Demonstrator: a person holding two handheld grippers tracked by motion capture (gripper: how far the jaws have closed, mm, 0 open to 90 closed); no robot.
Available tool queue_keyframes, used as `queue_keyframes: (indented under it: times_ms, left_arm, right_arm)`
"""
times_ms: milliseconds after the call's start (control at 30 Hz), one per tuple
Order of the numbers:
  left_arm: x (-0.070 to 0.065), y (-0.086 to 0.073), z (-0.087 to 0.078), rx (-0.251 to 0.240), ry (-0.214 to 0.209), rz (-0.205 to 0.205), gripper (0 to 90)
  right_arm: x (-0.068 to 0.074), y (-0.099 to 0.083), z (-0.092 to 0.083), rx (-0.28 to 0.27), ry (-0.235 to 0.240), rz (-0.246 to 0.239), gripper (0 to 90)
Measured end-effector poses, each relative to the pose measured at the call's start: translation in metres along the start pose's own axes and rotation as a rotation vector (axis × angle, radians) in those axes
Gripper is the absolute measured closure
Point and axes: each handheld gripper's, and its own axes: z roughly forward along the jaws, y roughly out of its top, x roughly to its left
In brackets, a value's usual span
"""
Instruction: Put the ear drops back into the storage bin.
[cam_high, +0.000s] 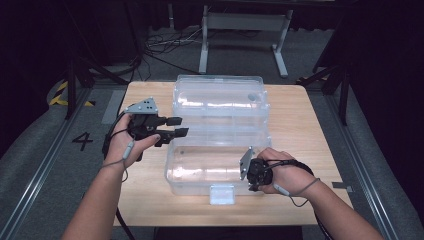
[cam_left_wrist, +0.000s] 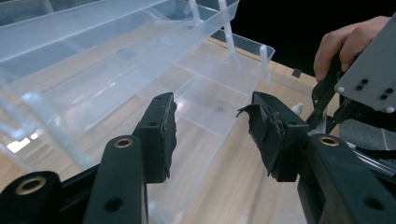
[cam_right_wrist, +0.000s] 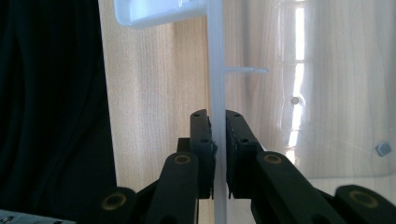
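Observation:
A large clear plastic box lies open on the wooden table (cam_high: 300, 125), its near half (cam_high: 200, 170) toward me and its far half (cam_high: 220, 100) behind it. My right gripper (cam_high: 251, 176) is at the near half's front right corner. In the right gripper view it (cam_right_wrist: 218, 119) is shut on the thin clear front wall (cam_right_wrist: 215, 56), which runs on to a white latch (cam_right_wrist: 154, 11). My left gripper (cam_high: 179, 126) hovers at the box's left side, open with nothing between its jaws. The left gripper view shows it (cam_left_wrist: 210, 121) above the clear box (cam_left_wrist: 140, 51), with my right hand (cam_left_wrist: 348, 39) beyond.
A white latch tab (cam_high: 222, 194) sticks out from the box's front. A small grey piece (cam_right_wrist: 383, 148) shows through the clear plastic. Bare wood lies left and right of the box. Behind the table stand a metal frame (cam_high: 245, 22) and floor cables (cam_high: 165, 45).

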Motion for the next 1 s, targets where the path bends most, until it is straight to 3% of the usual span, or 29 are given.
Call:
queue_keyframes:
  times_ms: [200,533,733,867,1000]
  left_arm:
    - [0.003,0.018,0.018,0.017,-0.006,0.039,49.3]
    - [0.009,0.036,0.038,0.033,-0.039,0.057,49.4]
    - [0.017,0.048,0.053,0.033,-0.067,0.046,48.0]
    - [0.022,0.054,0.063,0.054,-0.057,0.065,46.9]
    - [0.024,0.060,0.072,0.087,-0.099,0.033,48.8]
  right_arm:
    - [0.000,-0.001,0.000,-0.008,0.004,0.007,83.2]
    - [-0.001,-0.002,0.001,-0.016,0.014,0.014,82.8]
    - [-0.001,-0.002,0.000,-0.014,0.019,0.024,82.6]
    - [-0.001,-0.002,0.000,-0.013,0.014,0.023,82.7]
    - [-0.002,-0.003,0.000,-0.020,0.021,0.024,82.4]
